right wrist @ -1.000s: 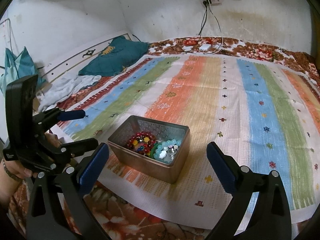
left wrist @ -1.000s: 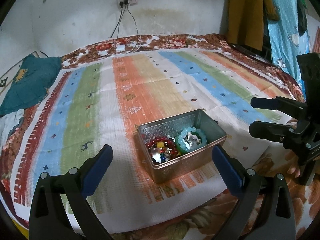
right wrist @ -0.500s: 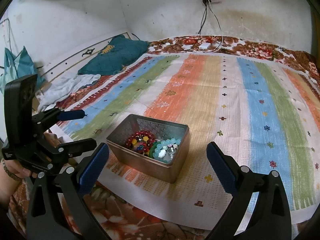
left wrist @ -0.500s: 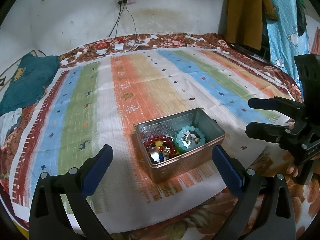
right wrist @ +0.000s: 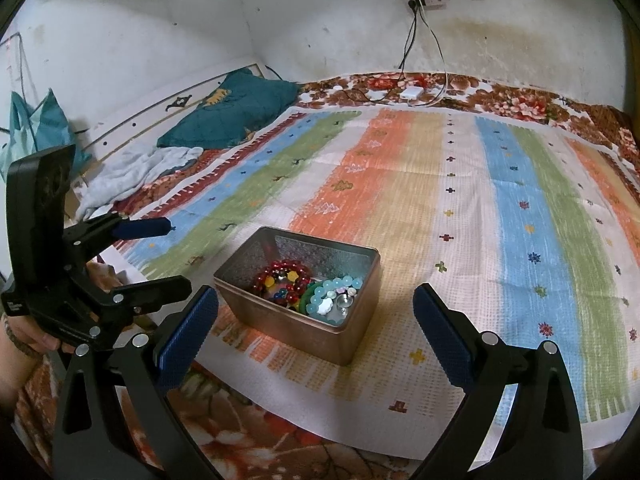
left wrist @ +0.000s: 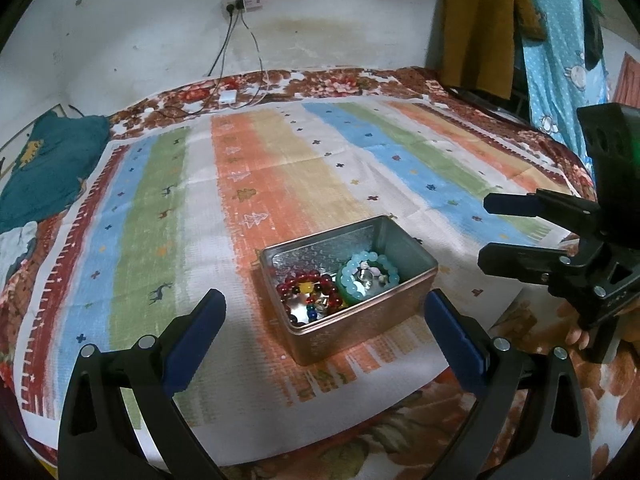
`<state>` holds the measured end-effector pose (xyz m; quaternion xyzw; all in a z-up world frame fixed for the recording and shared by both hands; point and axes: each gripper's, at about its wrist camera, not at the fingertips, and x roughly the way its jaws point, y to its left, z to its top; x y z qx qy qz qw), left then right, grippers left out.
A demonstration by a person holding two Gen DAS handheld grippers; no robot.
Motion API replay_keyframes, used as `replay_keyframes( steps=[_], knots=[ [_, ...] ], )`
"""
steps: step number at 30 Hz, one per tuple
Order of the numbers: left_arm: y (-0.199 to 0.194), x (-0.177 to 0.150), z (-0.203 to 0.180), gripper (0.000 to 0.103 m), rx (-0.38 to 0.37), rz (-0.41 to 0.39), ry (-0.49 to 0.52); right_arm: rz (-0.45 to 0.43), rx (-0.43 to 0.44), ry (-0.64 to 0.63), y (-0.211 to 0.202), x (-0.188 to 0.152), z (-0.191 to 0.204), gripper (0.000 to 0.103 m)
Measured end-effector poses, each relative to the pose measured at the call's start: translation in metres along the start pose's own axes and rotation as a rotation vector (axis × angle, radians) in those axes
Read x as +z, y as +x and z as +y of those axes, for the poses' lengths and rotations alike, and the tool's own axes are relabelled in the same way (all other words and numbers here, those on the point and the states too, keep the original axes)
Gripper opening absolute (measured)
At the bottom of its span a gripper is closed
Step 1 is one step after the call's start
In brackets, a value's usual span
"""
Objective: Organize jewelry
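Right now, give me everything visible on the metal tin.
The metal tin is rectangular with rounded corners, a dull silvery finish and embossed inner walls. It has no lid on and sits flat on the striped cloth, skewed to the stripes. Inside lie a red bead bracelet, a turquoise bead bracelet and small trinkets. Neither tongs touch it.

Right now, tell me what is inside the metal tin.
The tin holds a red bead bracelet and a turquoise one; smaller pieces beneath are partly covered.

Small pieces under bead bracelets (left wrist: 320,294) in tin (left wrist: 362,330) too small to identify; tin's near wall hides bottom.
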<state>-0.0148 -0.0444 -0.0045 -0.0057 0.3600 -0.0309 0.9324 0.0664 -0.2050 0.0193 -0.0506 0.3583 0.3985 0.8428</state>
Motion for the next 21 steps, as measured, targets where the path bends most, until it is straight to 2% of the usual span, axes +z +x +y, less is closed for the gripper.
replay_keyframes(
  steps=[21],
  knots=[
    [0.0056,-0.0014,0.0006,0.097,-0.021,0.019,0.000,0.004,0.003,-0.012,-0.0011,-0.0017,0.0027,0.099]
  ],
)
